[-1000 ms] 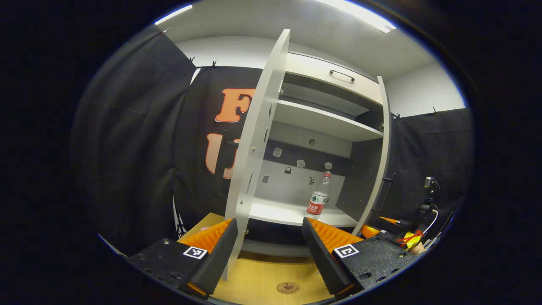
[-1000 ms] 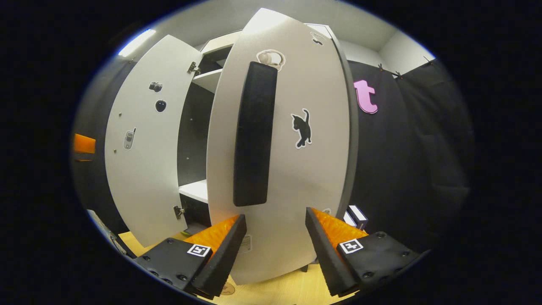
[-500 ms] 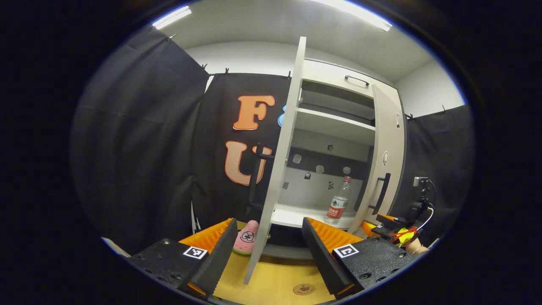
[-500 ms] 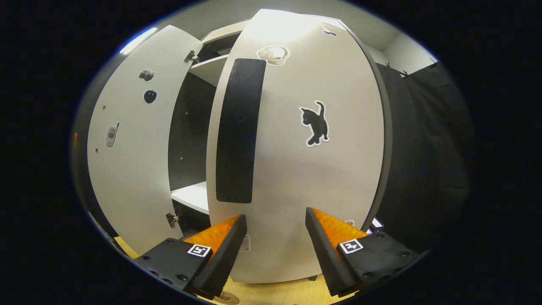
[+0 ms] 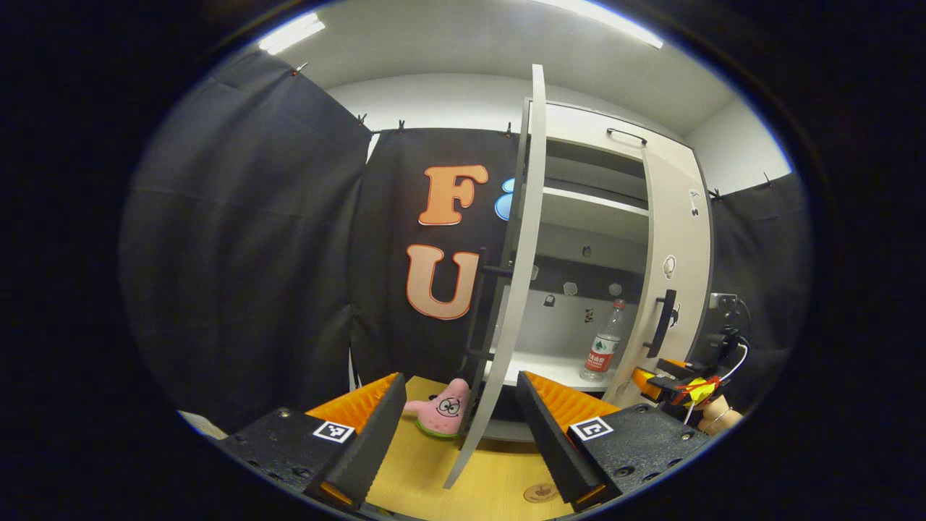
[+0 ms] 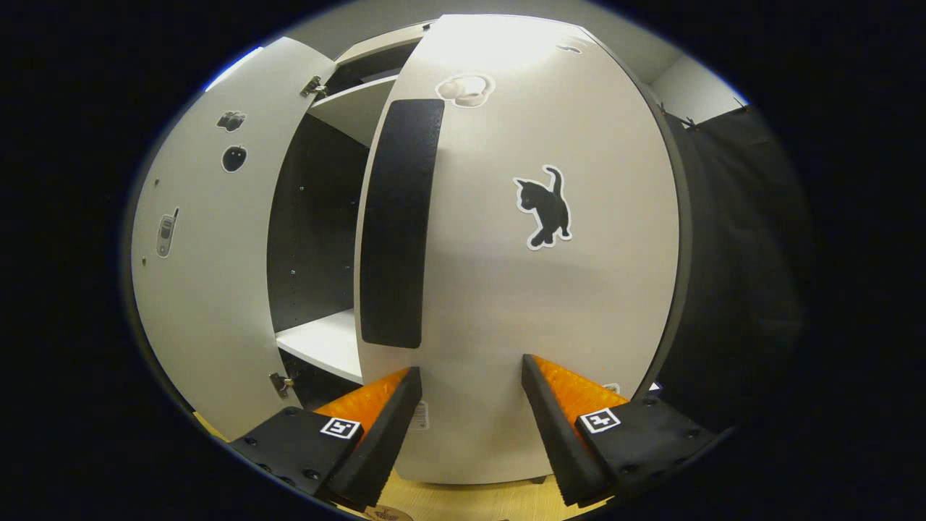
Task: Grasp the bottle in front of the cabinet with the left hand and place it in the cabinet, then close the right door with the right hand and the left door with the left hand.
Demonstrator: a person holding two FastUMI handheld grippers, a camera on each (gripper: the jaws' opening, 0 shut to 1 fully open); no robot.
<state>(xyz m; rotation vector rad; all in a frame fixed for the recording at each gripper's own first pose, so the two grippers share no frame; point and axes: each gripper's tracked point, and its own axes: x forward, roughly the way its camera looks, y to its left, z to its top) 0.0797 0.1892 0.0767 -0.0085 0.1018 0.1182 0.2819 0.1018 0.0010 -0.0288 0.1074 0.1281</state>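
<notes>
Bottle (image 5: 605, 343) base hidden behind right door (image 5: 669, 289); label too small to read. Plush toy (image 5: 443, 409) partly covered by left door (image 5: 510, 304).

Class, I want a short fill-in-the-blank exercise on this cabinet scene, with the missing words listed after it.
1. The bottle stands on the cabinet's ____ shelf.
2. The sticker on the right door shows a black ____.
3. The pink plush toy lies on the wooden ____.
4. The right gripper's fingers stand ____, gripping nothing.

Missing words: bottom; cat; table; open
</notes>
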